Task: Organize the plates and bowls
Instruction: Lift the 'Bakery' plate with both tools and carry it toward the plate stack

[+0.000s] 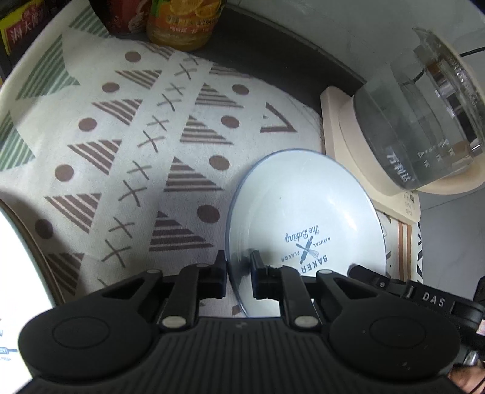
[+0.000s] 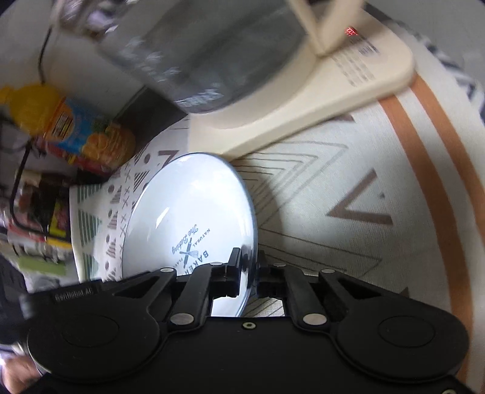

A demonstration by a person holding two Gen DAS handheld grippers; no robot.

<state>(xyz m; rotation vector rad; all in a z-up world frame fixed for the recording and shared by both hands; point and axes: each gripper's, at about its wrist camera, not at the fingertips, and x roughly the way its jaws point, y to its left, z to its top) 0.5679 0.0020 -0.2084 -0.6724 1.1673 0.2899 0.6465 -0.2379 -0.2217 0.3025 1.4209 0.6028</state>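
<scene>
Both tools, left tool (image 1: 238, 266) and right tool (image 2: 249, 266), clamp the white bakery plate's (image 1: 306, 218) rim; a glass kettle (image 1: 424, 121) on its cream base (image 1: 342, 151) stands just beyond, and an orange juice bottle (image 1: 185, 24) sits farther back.

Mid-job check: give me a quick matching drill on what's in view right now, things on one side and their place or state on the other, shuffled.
Things:
1. plate
2. glass kettle
3. orange juice bottle
4. left tongs

Place or state:
A. sits on a cream base
B. shut on the plate's rim
C. white with blue bakery print, held by both tongs, right tongs on the other rim
D. stands at the far edge of the patterned tablecloth

Pairs: 1-C, 2-A, 3-D, 4-B
</scene>
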